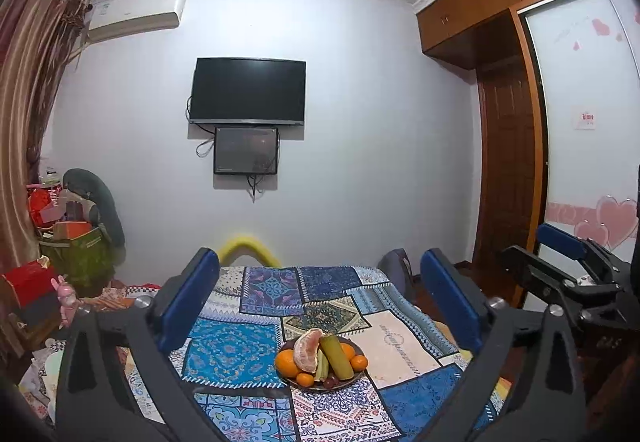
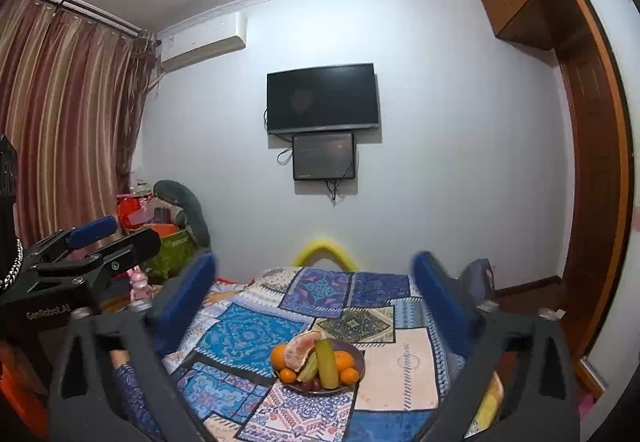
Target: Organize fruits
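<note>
Left gripper point(image 1: 318, 298) spread wide, empty — right gripper point(image 2: 316, 300) likewise released, nothing between the pads. Low in the middle of both frames, a dark bowl point(image 1: 354, 344) on a patchwork cloth point(image 1: 236, 350), heaped with oranges point(image 1: 285, 359), a peeled pomelo piece point(image 1: 306, 348) and a green stalk point(image 1: 336, 356) — grapes point(image 1: 330, 382) at the front.

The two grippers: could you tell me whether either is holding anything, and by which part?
Nothing is held: the left gripper and right gripper are both open and empty.
</note>
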